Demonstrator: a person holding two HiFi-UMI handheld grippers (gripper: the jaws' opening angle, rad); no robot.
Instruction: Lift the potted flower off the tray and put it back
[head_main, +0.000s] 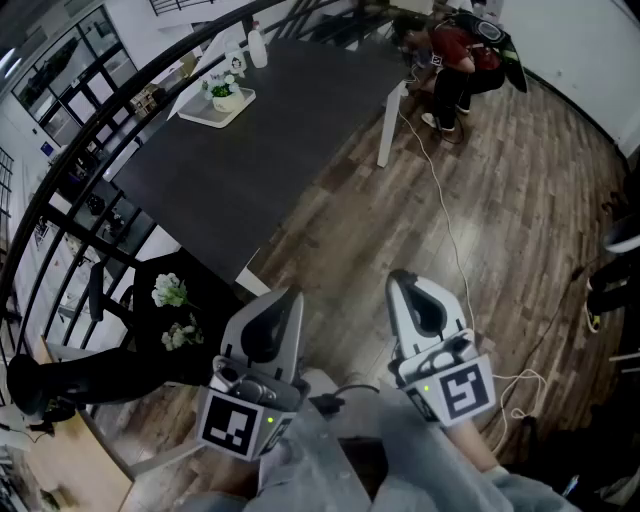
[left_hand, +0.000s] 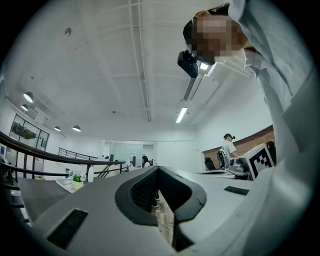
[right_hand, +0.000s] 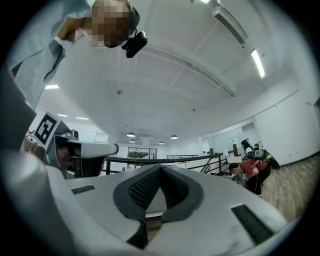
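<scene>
left claw, right claw closed; table well ahead

The tray sits on the table at its far left corner, and the potted flower stands on the tray. A bottle stands on the table just behind the tray, at the far edge. A railing runs along the table's left side; beyond it, left of the table's near end, are two clusters of flowers. A person bends over past the table's far right corner. A cable trails across the floor to the table's right, starting near the table leg. The left gripper is just off the table's near corner, with the right gripper beside it, further right.
</scene>
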